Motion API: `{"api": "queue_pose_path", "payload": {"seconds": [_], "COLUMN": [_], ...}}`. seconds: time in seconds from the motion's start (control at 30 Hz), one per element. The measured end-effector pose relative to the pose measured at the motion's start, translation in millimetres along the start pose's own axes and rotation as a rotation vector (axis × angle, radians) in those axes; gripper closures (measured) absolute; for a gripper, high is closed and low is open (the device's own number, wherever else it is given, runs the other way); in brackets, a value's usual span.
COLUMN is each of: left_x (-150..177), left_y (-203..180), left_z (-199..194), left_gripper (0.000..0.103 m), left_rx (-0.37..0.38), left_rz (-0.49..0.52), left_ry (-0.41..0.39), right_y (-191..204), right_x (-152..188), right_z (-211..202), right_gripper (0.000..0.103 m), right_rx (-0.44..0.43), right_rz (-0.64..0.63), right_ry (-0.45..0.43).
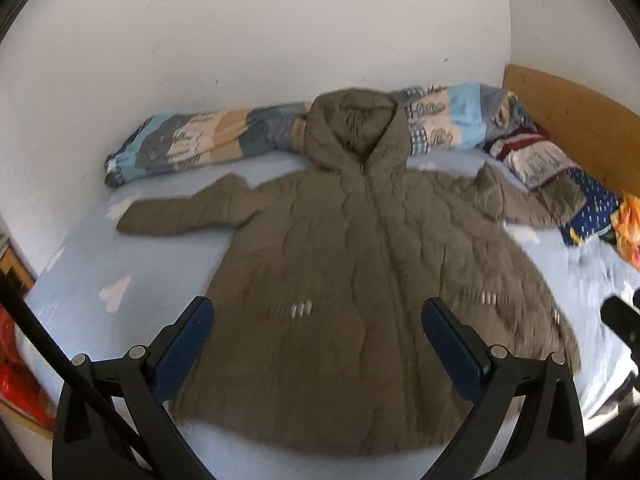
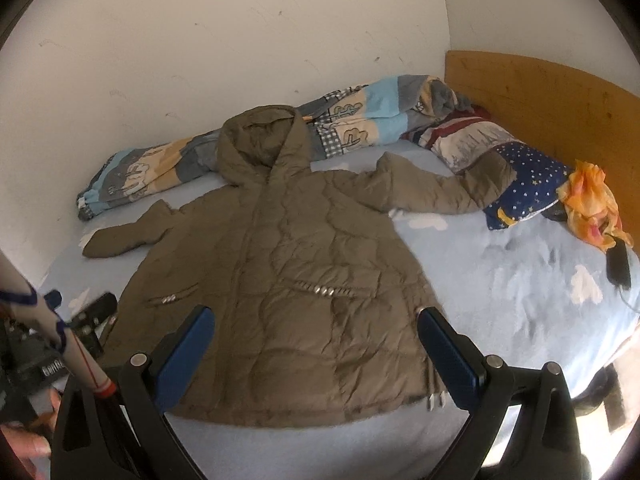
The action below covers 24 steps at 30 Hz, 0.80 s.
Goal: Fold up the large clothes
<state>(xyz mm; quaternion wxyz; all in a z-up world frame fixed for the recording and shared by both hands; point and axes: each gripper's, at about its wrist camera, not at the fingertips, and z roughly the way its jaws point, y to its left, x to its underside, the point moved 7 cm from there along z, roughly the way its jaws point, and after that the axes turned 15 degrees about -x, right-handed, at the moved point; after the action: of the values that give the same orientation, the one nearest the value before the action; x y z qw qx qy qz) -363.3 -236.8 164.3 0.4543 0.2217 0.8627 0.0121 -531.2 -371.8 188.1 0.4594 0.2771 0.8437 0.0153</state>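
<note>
An olive-brown quilted hooded jacket (image 1: 352, 264) lies spread flat, front up and zipped, on a light blue bed sheet (image 1: 132, 264), sleeves out to both sides, hood toward the wall. It also shows in the right wrist view (image 2: 292, 280). My left gripper (image 1: 318, 312) is open and empty, held above the jacket's lower hem. My right gripper (image 2: 314, 316) is open and empty, above the hem's right part. The left gripper shows at the left edge of the right wrist view (image 2: 94, 312), and the right gripper at the right edge of the left wrist view (image 1: 620, 316).
A rolled patterned quilt (image 1: 224, 136) lies along the wall behind the hood. Pillows (image 2: 500, 152) and an orange cloth (image 2: 592, 200) sit by the wooden headboard (image 2: 560, 96). A black device (image 2: 618, 266) lies on the sheet at right. A red bag (image 1: 16, 364) is left of the bed.
</note>
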Motion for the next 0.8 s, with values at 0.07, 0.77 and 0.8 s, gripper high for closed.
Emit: {"api": "queue_pose_path", "payload": {"seconds": [0.07, 0.77, 0.8], "left_x": [-26, -16, -16], "left_y": [-11, -76, -76], "left_z": [17, 184, 186], "left_gripper": [0.0, 0.0, 0.0], "left_rx": [0.003, 0.129, 0.121], "left_rz": [-0.004, 0.081, 0.086], "left_ry": [-0.03, 0.232, 0.224], "right_y": [-18, -409, -422], "right_x": [-16, -126, -128], "right_z": [6, 119, 124], "right_gripper": [0.0, 0.046, 0.046], "right_rx": [0.002, 0.193, 0.189], "right_rz": [0.025, 0.58, 0.588], "right_ry": [-0.003, -0.126, -0.13]}}
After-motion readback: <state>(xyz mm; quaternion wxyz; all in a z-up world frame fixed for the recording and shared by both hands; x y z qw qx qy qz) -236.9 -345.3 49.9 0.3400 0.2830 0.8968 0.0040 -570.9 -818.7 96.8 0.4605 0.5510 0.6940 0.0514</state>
